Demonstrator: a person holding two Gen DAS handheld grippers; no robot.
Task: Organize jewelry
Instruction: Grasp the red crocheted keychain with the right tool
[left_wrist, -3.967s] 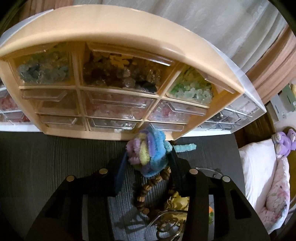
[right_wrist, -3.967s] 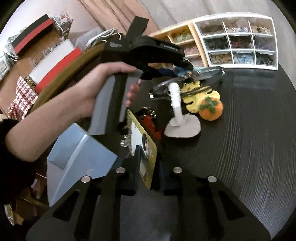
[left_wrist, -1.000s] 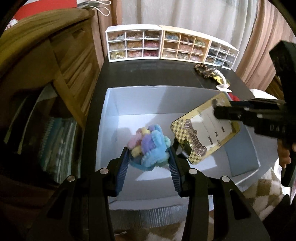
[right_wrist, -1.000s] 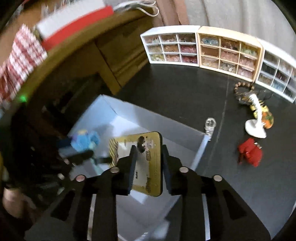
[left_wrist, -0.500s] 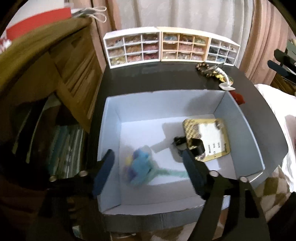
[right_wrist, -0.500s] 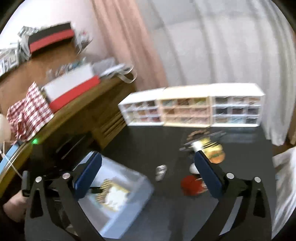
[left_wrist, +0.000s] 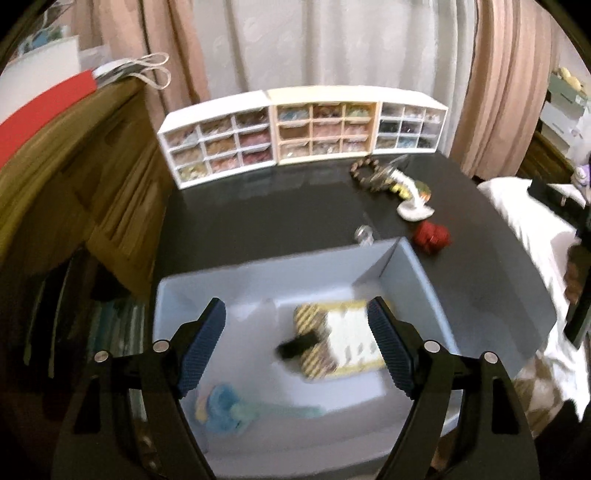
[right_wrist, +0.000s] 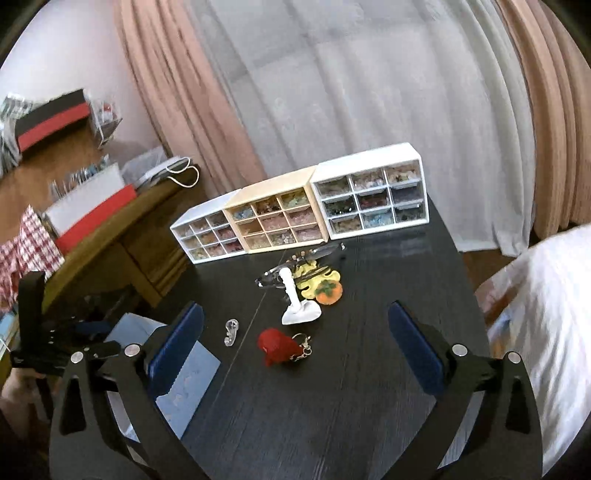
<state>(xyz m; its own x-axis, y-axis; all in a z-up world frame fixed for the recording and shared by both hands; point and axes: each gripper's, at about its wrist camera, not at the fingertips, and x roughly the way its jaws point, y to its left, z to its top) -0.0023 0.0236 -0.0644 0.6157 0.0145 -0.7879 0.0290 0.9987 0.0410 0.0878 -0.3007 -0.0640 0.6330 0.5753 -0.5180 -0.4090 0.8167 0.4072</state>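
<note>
Left gripper (left_wrist: 297, 349) hung spread and empty above the blue box (left_wrist: 413, 269); fuzzy charm (left_wrist: 225, 408) at its 7 o'clock, gold card (left_wrist: 343, 343) centre. Right gripper (right_wrist: 295, 347) spread, empty, facing red keychain (right_wrist: 277, 347), probably next.

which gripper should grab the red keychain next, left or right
Right, probably. The right gripper is open and faces the red keychain, which lies on the black table between its jaws. The left gripper is open too, but hangs over the blue box.
</note>
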